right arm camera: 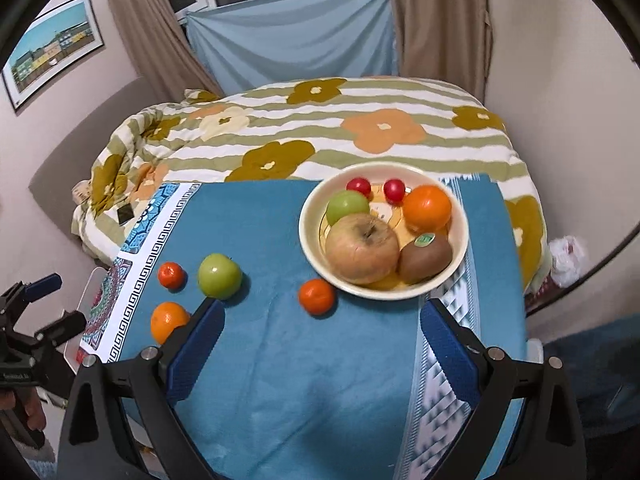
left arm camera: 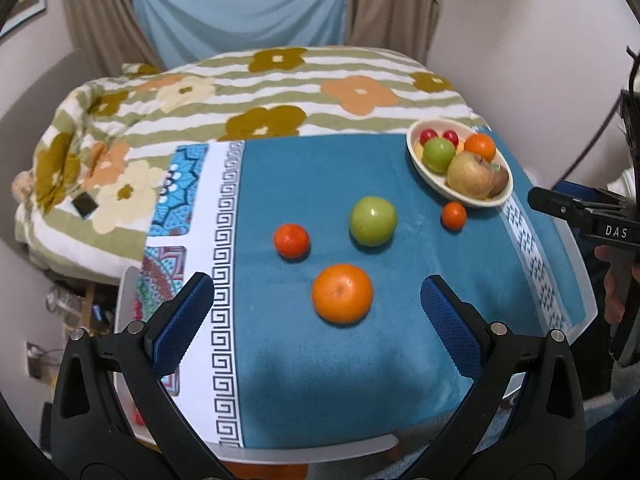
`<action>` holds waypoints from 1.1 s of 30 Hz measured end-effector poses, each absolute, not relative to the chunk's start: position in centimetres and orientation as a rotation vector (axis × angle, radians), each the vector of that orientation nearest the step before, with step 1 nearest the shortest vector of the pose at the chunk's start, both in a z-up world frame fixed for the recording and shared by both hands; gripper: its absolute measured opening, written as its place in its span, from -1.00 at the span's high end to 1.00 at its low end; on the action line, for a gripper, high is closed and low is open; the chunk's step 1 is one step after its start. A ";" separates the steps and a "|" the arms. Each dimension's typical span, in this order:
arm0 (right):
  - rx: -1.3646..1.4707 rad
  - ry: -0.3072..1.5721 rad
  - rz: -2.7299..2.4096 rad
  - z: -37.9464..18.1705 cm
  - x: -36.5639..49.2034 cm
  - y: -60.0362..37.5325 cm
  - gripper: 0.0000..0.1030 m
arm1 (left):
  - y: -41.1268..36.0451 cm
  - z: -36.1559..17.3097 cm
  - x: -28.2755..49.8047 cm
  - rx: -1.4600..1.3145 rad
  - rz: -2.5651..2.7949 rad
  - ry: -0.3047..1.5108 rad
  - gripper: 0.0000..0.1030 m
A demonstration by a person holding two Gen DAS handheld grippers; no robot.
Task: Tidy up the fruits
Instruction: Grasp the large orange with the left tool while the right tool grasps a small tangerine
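A cream bowl on the blue cloth holds a yellow apple, a green apple, an orange, a kiwi and two red cherries. It also shows in the left wrist view. Loose on the cloth lie a big orange, a green apple and two mandarins. My left gripper is open and empty, just short of the big orange. My right gripper is open and empty, near the bowl-side mandarin.
The small table is covered by a blue cloth with a white patterned border. A bed with a flowered quilt lies behind it. Curtains and walls stand beyond. My right gripper shows at the right edge of the left wrist view.
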State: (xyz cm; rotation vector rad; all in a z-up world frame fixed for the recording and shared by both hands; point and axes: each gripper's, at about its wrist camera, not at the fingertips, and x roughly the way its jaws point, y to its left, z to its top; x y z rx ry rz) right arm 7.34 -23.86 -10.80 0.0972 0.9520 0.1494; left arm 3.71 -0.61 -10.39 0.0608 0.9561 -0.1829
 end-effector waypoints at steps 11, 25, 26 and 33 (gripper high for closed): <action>0.093 1.016 0.036 -17.5 7.6 -21.4 -0.90 | -1.7 -17.9 6.0 0.168 -0.364 1.028 -1.00; 0.071 1.043 0.020 -20.2 9.0 -20.7 -0.79 | -3.5 -22.5 7.8 0.214 -0.457 1.097 -0.54; 0.066 1.051 0.020 -20.4 9.2 -20.7 -0.76 | -3.6 -22.7 7.9 0.215 -0.457 1.103 -0.51; 0.056 1.070 0.012 -21.0 10.8 -20.1 -0.51 | -3.6 -23.0 7.8 0.224 -0.457 1.102 -0.23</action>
